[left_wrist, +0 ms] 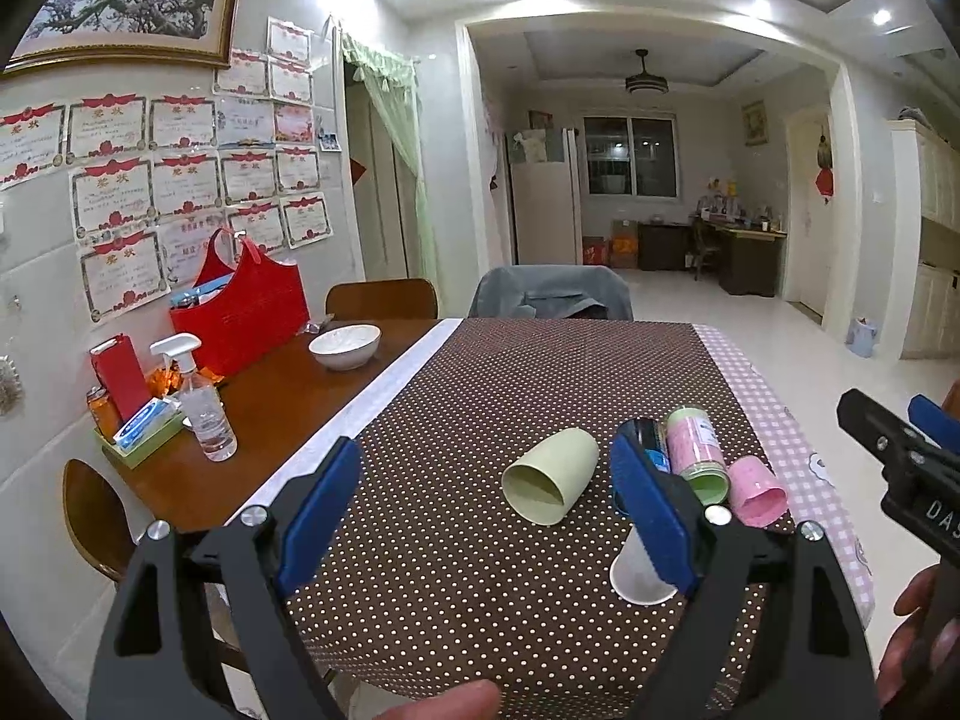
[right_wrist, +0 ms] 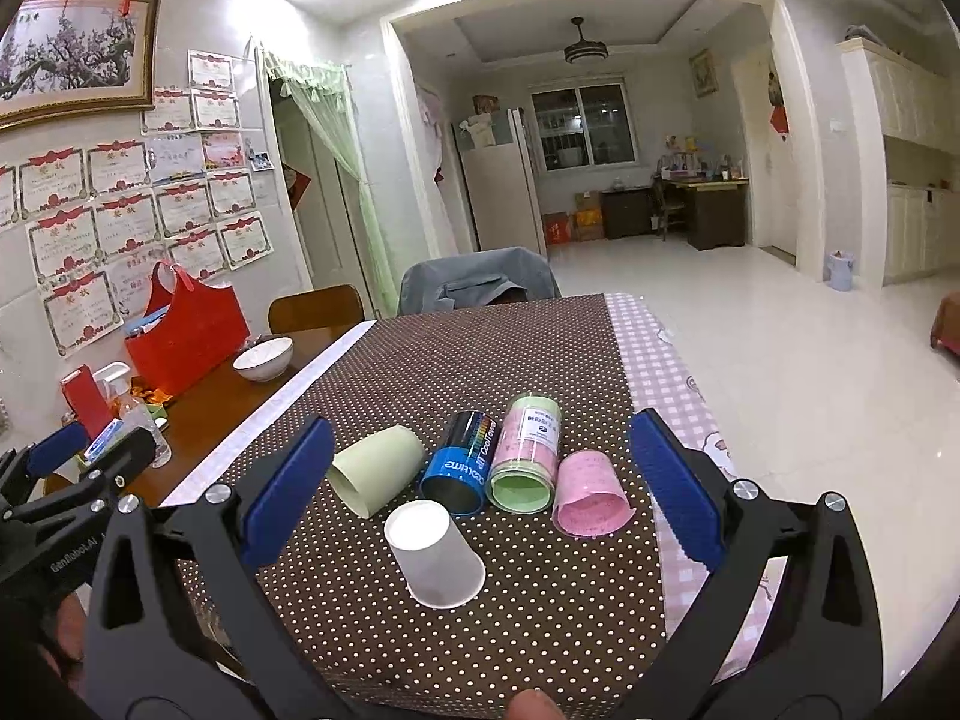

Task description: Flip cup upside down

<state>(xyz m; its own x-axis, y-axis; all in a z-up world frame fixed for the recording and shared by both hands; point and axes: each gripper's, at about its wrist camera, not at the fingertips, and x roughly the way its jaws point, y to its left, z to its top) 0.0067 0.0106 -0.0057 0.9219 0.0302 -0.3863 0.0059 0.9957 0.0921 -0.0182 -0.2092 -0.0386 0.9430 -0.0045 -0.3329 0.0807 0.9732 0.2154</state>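
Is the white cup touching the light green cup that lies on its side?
Apart. In the right wrist view, dotted cloth shows between the white cup and the green cup.

A family home's dining room: award certificates (left_wrist: 180, 180) and a framed blossom painting (left_wrist: 129, 0) hang left of the cloth-covered surface (left_wrist: 510, 390), with a refrigerator (left_wrist: 543, 204) and desk (left_wrist: 744, 252) beyond it.

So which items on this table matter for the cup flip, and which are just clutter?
Relevant:
- pale green plastic cup lying on its side
- white paper cup standing rim-down
- pink plastic cup on its side
- both open tongs, left and right

Clutter:
- blue-black can
- pink-green canister
- white ceramic bowl
- red basket
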